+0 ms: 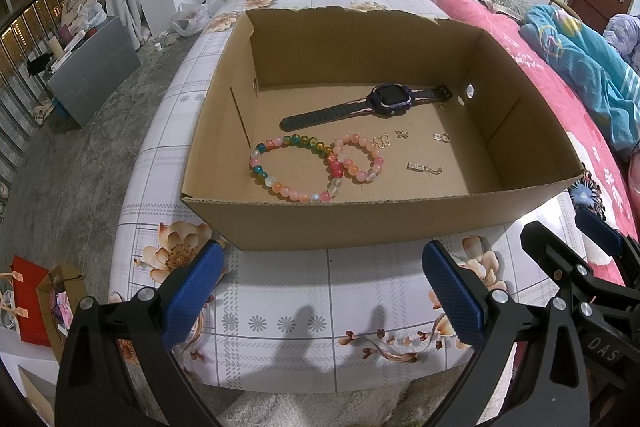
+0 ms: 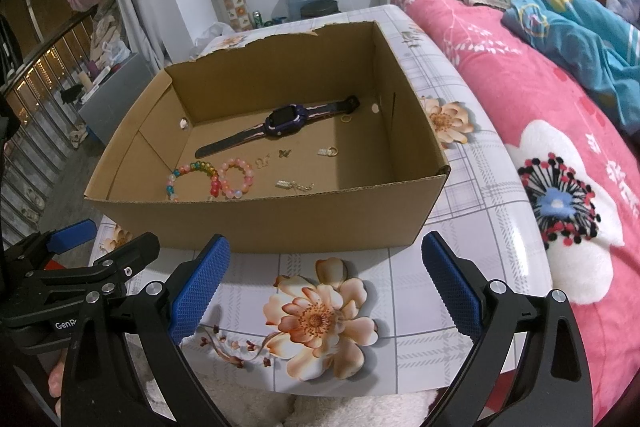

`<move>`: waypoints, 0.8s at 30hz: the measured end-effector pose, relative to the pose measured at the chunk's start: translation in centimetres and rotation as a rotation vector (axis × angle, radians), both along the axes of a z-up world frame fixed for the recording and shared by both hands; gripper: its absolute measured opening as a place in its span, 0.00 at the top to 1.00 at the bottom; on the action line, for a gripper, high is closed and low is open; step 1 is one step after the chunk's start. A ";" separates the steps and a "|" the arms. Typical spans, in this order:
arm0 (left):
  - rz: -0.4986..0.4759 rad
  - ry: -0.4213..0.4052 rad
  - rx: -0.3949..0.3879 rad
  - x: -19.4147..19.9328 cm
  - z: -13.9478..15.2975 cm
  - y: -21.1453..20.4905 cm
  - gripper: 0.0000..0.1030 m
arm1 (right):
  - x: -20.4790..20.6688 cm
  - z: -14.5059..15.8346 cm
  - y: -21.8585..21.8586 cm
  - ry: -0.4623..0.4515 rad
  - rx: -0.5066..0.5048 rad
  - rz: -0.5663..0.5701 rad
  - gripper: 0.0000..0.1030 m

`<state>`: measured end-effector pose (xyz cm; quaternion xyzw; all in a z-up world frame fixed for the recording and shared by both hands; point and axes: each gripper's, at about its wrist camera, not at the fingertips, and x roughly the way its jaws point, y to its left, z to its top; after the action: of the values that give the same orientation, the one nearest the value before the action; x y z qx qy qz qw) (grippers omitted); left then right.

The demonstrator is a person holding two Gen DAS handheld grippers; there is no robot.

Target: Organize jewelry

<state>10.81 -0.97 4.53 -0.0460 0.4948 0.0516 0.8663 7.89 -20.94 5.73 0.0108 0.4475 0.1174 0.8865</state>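
Bedroom, floral-print desk (image 1: 280, 307) beside a pink bed (image 2: 520, 107). On it, cardboard box (image 1: 320, 223) holding smartwatch (image 1: 384, 99), two bead bracelets (image 1: 292, 167), small gold charms (image 1: 424, 169). Left gripper (image 1: 324, 291) and right gripper (image 2: 326, 285) both spread wide, empty, short of the near wall. Likely trouble: clipping that wall on entry and shoving the box; tiny charms slipping from the fingers; overlapping bracelets lifting together.

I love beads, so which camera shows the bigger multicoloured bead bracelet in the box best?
The left wrist view: the whole loop of the multicoloured bracelet lies in sight. In the right wrist view it is smaller, and the cardboard box front wall hides its near side.
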 end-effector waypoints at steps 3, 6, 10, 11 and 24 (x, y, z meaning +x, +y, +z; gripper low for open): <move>-0.001 0.002 0.000 0.1 0.0 0.1 0.05 | 0.0 0.0 0.0 0.001 0.001 0.000 0.10; 0.000 0.001 0.000 0.1 0.0 0.1 0.05 | 0.0 0.0 0.0 0.000 0.001 0.000 0.10; 0.001 -0.001 -0.002 0.1 0.1 0.1 0.05 | 0.0 0.0 0.0 -0.002 0.000 0.000 0.10; 0.001 -0.002 -0.002 0.0 0.1 0.0 0.05 | 0.0 0.0 0.1 -0.002 0.000 -0.001 0.10; 0.003 0.011 -0.019 0.1 0.1 0.3 0.05 | 0.0 0.1 0.0 0.001 0.000 -0.002 0.10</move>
<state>10.89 -0.64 4.65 -0.0547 0.5000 0.0487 0.8629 7.92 -20.92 5.81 0.0113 0.4478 0.1167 0.8864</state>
